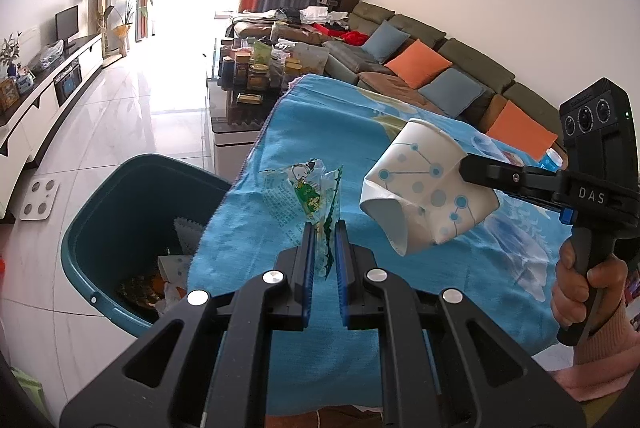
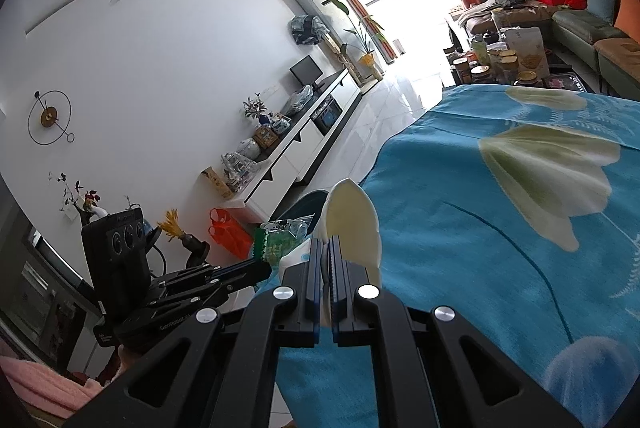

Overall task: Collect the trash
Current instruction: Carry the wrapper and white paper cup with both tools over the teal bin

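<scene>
My left gripper (image 1: 324,232) is shut on a clear and green snack wrapper (image 1: 310,190), held above the blue cloth near the table's left edge. The wrapper also shows in the right wrist view (image 2: 282,234), pinched by the left gripper (image 2: 264,264). My right gripper (image 2: 325,248) is shut on a crushed white paper cup (image 2: 354,224). In the left wrist view the cup (image 1: 424,188) has blue dot patterns and hangs from the right gripper (image 1: 466,166) above the cloth. A teal trash bin (image 1: 120,212) stands on the floor left of the table, with paper scraps inside.
The table is covered by a blue flowered cloth (image 2: 520,228). A coffee table crowded with jars (image 1: 252,72) stands beyond it, and a sofa with cushions (image 1: 420,68) runs along the right. A white TV cabinet (image 1: 48,100) lines the left wall. A scale (image 1: 38,200) lies on the floor.
</scene>
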`<action>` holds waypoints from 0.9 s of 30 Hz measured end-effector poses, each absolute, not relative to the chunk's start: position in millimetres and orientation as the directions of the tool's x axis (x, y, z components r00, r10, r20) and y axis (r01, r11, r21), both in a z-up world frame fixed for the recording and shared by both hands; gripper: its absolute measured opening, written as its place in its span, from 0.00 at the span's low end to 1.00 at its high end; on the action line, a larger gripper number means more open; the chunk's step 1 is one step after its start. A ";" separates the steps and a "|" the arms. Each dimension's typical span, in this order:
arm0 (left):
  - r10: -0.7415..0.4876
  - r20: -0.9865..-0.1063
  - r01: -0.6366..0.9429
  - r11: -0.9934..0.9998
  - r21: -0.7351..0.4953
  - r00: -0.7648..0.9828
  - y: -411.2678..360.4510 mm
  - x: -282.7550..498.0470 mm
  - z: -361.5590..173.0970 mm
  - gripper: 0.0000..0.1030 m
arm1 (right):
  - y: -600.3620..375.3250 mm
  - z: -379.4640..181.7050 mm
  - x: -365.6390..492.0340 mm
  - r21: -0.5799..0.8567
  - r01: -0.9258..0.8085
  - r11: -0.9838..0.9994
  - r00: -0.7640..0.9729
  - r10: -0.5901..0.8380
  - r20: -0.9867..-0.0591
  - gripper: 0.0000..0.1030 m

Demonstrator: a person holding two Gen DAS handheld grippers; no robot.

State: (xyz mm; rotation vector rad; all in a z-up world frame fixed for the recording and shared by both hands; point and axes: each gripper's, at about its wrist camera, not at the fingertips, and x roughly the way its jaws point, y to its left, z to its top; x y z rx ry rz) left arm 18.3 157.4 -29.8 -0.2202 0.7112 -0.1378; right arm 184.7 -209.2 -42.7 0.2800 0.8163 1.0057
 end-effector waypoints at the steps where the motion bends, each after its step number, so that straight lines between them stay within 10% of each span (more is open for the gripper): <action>1: -0.196 -0.630 0.047 0.968 -0.245 0.751 158.1 18.1 -29.8 0.10 | -207.8 -42.9 184.4 0.558 -0.640 0.529 0.274 0.835 -0.477 0.03; 27: -0.150 -0.634 -0.013 0.969 -0.245 0.759 172.7 18.9 -35.2 0.10 | -169.7 -40.5 187.5 0.548 -0.672 0.498 0.225 0.842 -0.490 0.03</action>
